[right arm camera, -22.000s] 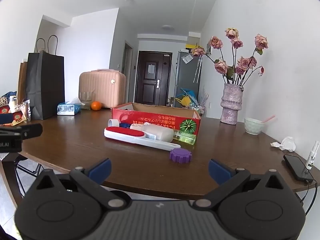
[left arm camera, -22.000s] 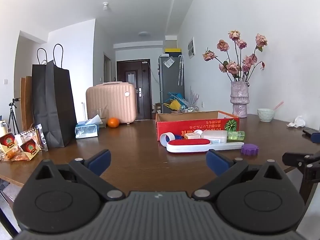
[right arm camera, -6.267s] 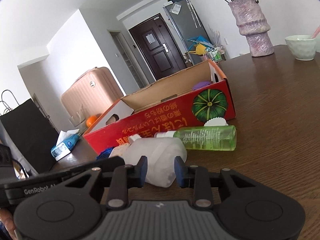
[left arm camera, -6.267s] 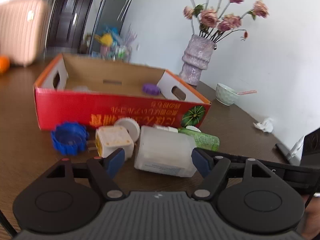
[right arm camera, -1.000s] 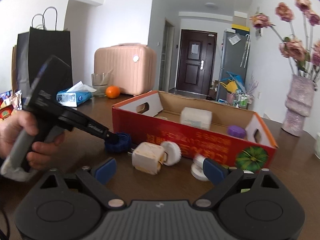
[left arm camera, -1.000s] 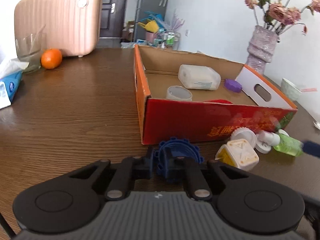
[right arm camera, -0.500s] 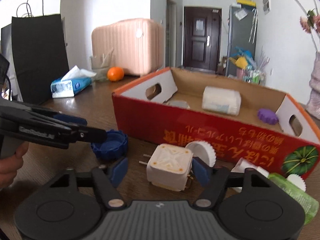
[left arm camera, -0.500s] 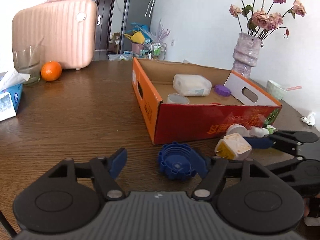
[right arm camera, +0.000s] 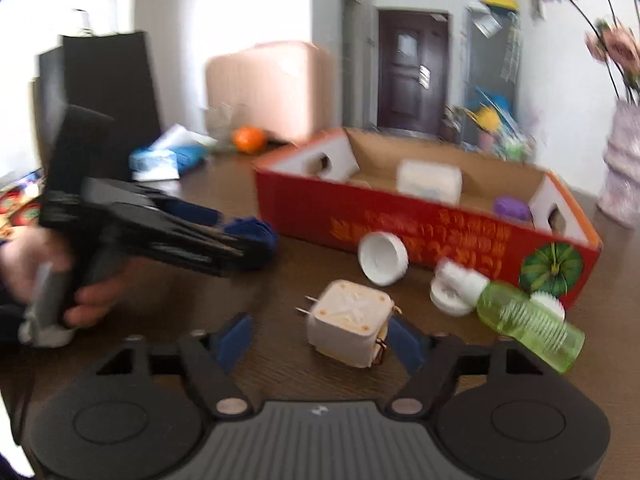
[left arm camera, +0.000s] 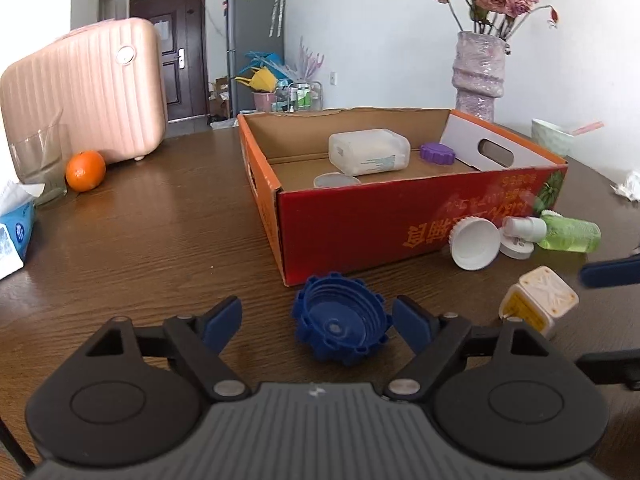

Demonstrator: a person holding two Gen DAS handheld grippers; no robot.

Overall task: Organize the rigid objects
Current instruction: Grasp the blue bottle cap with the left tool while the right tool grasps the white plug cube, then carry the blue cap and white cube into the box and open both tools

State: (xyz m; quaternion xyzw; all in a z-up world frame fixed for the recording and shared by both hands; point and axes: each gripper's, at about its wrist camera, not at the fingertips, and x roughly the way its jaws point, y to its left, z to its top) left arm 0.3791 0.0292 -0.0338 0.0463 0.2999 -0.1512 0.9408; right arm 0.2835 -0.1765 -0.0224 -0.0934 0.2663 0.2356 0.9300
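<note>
My left gripper [left arm camera: 318,322] is open around a blue ribbed cap [left arm camera: 339,328] that lies on the table just in front of the red cardboard box [left arm camera: 420,216]. My right gripper [right arm camera: 320,338] is open, with a white cube plug adapter [right arm camera: 350,322] between its fingers, close to the right one. The adapter also shows in the left wrist view [left arm camera: 538,300]. The box holds a white jug [left arm camera: 370,151], a purple cap [left arm camera: 437,153] and a tape roll [left arm camera: 336,179]. A white cap [right arm camera: 382,257], a white lid [right arm camera: 450,300] and a green bottle [right arm camera: 528,326] lie by the box front.
An orange [left arm camera: 85,165], a glass [left arm camera: 38,162], a tissue pack [left arm camera: 14,228] and a pink suitcase [left arm camera: 86,90] stand at the left. A vase of roses [left arm camera: 480,70] and a bowl [left arm camera: 552,136] stand behind the box. A black paper bag [right arm camera: 108,84] is far left.
My left gripper, shut on the blue cap a second ago, has opened and the cap rests on the table. My right gripper has moved in around the white adapter; its view is blurred.
</note>
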